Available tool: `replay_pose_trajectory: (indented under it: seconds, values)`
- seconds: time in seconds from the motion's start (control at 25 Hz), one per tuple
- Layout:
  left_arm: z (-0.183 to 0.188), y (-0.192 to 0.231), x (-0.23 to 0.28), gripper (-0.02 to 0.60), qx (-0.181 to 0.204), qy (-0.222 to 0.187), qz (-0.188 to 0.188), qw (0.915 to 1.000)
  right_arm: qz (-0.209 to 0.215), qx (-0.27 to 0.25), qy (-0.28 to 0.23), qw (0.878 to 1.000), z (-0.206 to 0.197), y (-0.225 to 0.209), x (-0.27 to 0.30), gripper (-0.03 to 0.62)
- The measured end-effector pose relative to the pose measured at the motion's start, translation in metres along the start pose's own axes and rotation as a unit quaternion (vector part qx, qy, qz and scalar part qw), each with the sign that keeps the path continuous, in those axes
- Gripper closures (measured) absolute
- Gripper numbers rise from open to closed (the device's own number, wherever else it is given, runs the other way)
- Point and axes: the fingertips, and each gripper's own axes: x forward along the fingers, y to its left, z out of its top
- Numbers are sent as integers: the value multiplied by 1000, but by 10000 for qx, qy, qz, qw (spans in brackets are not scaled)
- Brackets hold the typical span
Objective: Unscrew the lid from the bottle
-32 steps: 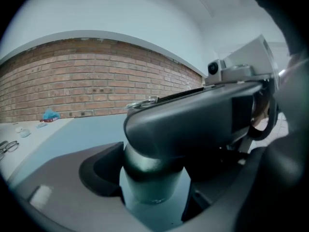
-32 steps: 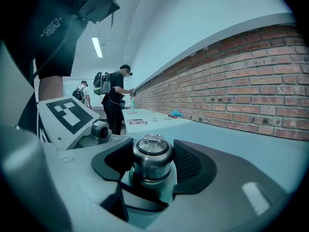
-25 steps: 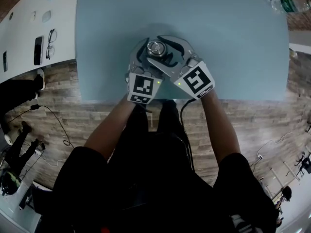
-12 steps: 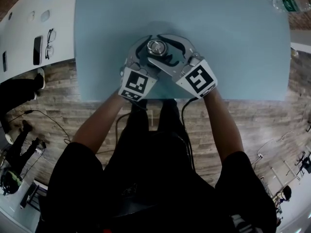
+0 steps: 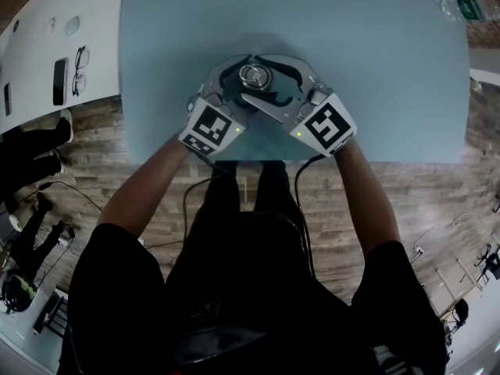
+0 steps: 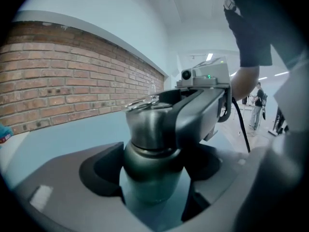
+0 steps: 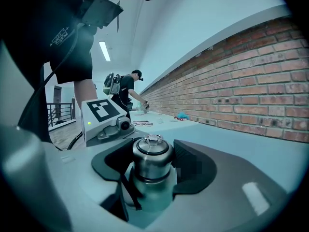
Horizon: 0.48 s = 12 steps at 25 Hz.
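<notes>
A pale blue table point(image 5: 375, 69) fills the upper frame of the head view, and the steel bottle point(image 5: 251, 84) stands upright at its near middle. The left gripper point(image 5: 234, 84) is clamped on the bottle's body, and the right gripper point(image 5: 266, 79) is clamped higher up on the lid point(image 7: 152, 153). Glasses point(image 5: 83, 70) and a phone point(image 5: 61, 81) lie on the white counter point(image 5: 31, 45) at the left. A water bottle point(image 5: 461, 6) is cut off at the upper right corner. In the left gripper view, a right jaw covers one side of the lid.
</notes>
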Motion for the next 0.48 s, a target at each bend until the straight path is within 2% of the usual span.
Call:
replay_pose_trajectory:
  seconds: [0.16, 0.48]
  values:
    - [-1, -1, 0, 213, 68, 10, -214, 9997, 46, 44, -32, 10000, -1, 0, 0, 329]
    - [1, -2, 1, 213, 152, -20, -407, 9991, 235, -5, -14, 9997, 0, -1, 0, 329]
